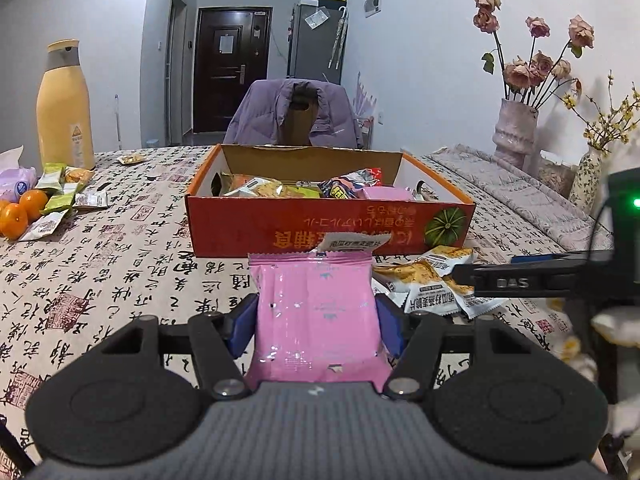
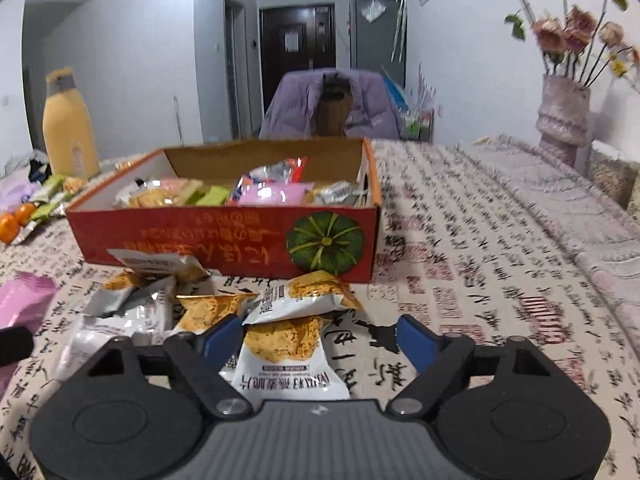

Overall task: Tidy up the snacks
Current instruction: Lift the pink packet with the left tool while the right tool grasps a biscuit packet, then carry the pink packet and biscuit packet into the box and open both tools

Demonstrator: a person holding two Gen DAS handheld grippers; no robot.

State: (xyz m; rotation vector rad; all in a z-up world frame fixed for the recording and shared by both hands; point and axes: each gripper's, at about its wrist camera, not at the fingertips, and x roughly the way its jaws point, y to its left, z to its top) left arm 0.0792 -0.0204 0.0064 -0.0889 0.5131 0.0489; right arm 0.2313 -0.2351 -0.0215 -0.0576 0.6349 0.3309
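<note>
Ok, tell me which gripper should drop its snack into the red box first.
Left. The left gripper already clamps the pink packet, facing the red box. The right gripper is open around an oat-crisp packet, not yet gripping.

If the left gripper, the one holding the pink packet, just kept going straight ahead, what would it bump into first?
Probably the near wall of the red box, straight ahead of the left gripper and its pink packet; depth is uncertain.
</note>
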